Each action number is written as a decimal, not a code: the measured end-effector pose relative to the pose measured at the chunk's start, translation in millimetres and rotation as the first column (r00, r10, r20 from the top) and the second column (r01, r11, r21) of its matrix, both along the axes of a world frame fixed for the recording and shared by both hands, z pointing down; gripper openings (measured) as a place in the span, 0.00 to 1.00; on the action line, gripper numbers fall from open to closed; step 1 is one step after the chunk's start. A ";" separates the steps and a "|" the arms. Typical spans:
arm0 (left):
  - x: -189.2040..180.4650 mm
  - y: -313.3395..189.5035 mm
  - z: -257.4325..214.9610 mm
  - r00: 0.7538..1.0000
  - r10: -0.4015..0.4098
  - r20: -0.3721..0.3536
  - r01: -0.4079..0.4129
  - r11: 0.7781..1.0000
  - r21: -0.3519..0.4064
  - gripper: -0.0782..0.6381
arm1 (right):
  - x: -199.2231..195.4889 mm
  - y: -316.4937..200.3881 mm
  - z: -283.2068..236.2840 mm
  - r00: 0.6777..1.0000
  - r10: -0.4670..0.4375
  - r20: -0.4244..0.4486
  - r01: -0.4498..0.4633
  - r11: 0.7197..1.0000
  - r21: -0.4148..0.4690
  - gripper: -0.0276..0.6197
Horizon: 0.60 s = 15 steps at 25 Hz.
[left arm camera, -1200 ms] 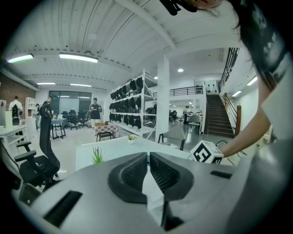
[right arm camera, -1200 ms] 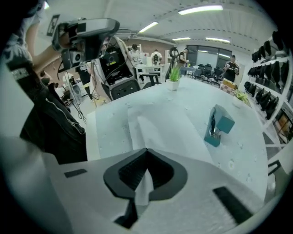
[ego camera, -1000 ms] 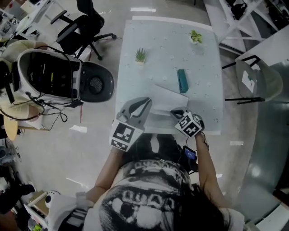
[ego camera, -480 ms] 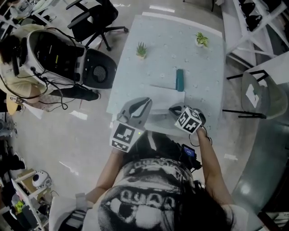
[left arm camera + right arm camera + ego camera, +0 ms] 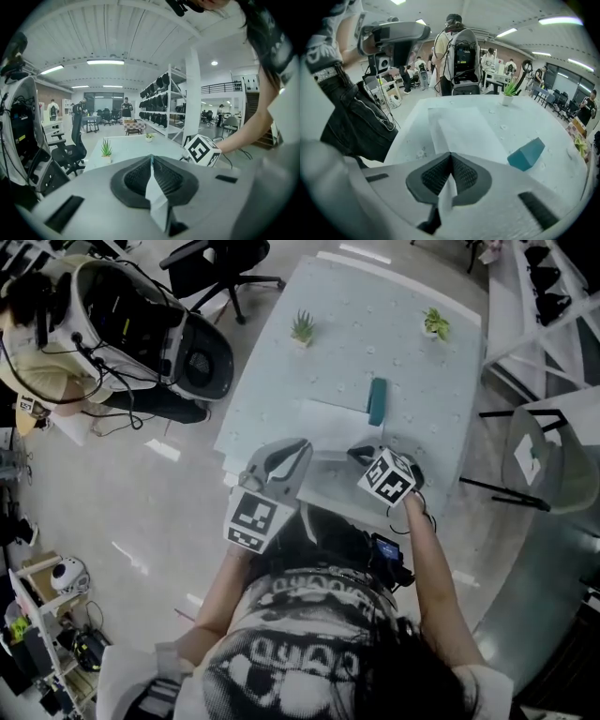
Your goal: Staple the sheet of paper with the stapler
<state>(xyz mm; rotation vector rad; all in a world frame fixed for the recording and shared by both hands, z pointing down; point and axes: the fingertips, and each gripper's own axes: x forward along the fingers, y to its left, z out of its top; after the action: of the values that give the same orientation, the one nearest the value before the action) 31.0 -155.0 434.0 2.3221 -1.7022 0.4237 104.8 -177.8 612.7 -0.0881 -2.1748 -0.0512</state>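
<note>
A white sheet of paper (image 5: 330,420) lies flat on the pale blue table (image 5: 412,371), reaching toward its near edge. The teal stapler (image 5: 378,401) lies at the sheet's far right corner; in the right gripper view the stapler (image 5: 526,153) is ahead to the right of the paper (image 5: 464,131). My left gripper (image 5: 302,444) hovers over the sheet's near left part, its pads meeting (image 5: 151,157). My right gripper (image 5: 354,452) hangs over the near right part, tilted down, also shut (image 5: 451,153). A pale sliver shows in each seam; I cannot tell what it is.
Two small potted plants (image 5: 302,329) (image 5: 434,322) stand at the table's far end. An office chair (image 5: 202,362) and a person with a cabled rig (image 5: 103,315) are to the left. A grey chair (image 5: 548,460) stands right of the table.
The head view has swung, so the table now sits skewed to the right. My left gripper has crept along the near edge and the right gripper's cube has rolled. Paper and stapler have not moved.
</note>
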 end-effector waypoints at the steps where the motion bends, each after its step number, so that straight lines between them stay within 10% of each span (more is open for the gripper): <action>1: 0.1 1.0 1.2 1.000 -0.001 -0.001 0.001 1.000 -0.004 0.13 | -1.4 0.9 0.1 1.000 0.004 0.003 -0.004 1.000 -0.004 0.05; 15: 14.0 -15.1 11.9 0.998 0.065 -0.017 -0.066 0.997 -0.030 0.13 | -7.7 -4.6 -4.8 0.990 0.122 0.077 -0.112 0.985 -0.128 0.18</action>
<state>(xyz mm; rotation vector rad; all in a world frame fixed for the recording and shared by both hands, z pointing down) 45.0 -170.1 445.9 2.3583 -1.6051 0.4394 97.1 -182.4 607.9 -0.0287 -2.2623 0.1491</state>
